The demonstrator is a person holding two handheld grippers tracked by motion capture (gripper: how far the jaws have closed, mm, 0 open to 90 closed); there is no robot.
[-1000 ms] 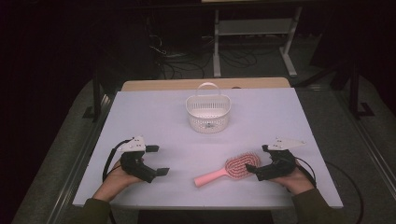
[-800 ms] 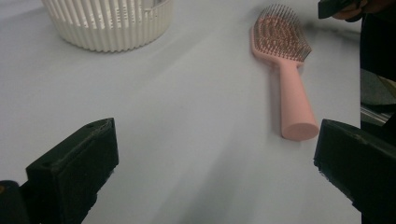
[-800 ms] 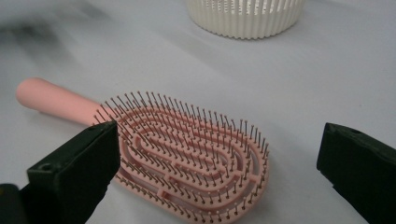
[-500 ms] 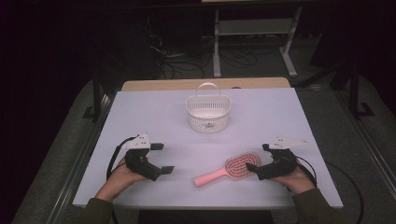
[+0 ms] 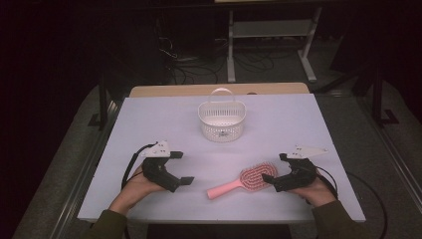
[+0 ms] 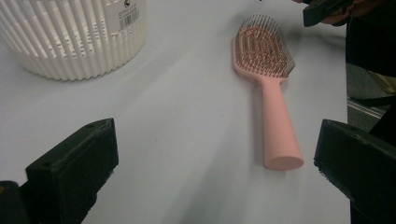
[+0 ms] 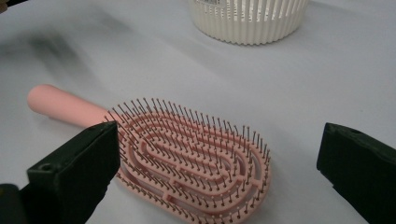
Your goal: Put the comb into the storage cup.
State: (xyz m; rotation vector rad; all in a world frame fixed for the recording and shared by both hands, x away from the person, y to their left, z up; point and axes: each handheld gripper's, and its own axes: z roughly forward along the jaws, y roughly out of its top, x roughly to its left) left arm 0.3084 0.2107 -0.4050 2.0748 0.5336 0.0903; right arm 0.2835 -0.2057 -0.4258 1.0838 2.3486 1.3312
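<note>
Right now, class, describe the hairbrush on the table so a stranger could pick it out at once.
On the pale table, look nearer the person than the white basket. The hairbrush lies flat between the two grippers, bristles up. It is the table's one pink thing.

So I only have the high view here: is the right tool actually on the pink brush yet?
Observer: No. In the right gripper view the right tool stands open, jaws either side of the hairbrush head, not touching.
Operator: Bristles up or down?
Observer: Up; the pins point upward, clear in that view.
Operator: And the left tool?
Observer: The left tool is open too, aimed at the brush handle's end.
Operator: Anything on the basket?
Observer: The white basket carries a barcode label.
</note>
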